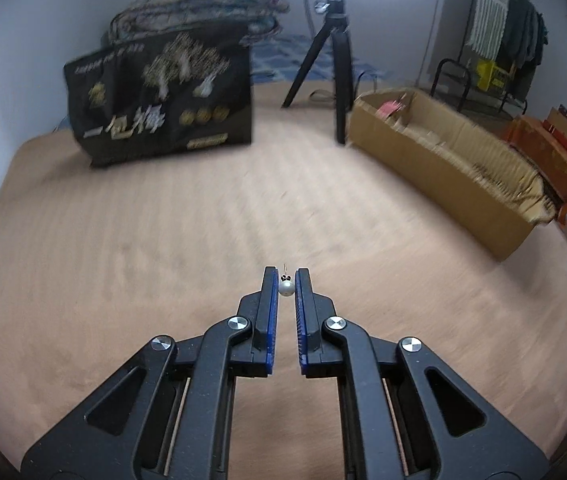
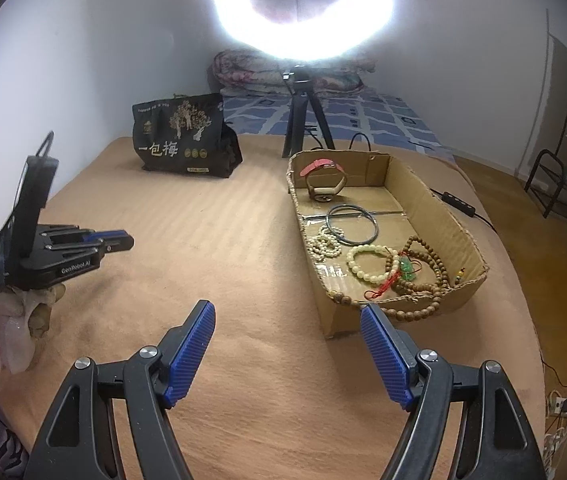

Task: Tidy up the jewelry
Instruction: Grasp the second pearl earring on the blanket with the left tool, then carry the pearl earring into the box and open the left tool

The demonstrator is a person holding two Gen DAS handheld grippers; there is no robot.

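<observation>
A tiny pearl earring [image 1: 286, 287] sits pinched between the blue pads [image 1: 271, 304] of my left hand-held gripper [image 1: 286, 280]. Its jaws are almost fully closed, and the thin pin sticks up past the tips. The earring is up in the air, above the tan bed [image 1: 163, 240].

My right hand-held gripper [image 2: 287, 320] is wide open and holds nothing. It hangs over the bed, near the front end of the box [image 2: 435, 216].

The box lies to the right. In it I see a watch [image 2: 325, 184], a dark ring [image 2: 351, 224], a pale bead bracelet [image 2: 367, 262], a white bead bracelet [image 2: 325, 244] and brown beads [image 2: 423, 280]. I think the earring should go in there too.

What could go wrong? The pearl is round and smooth, and only 2 small spots hold it. If I jerk or tip my left hand, it could pop out. On the soft bed it would be hard to find. If I squeeze harder, the pin could bend. If I let go too high, it could bounce off the box wall.
</observation>
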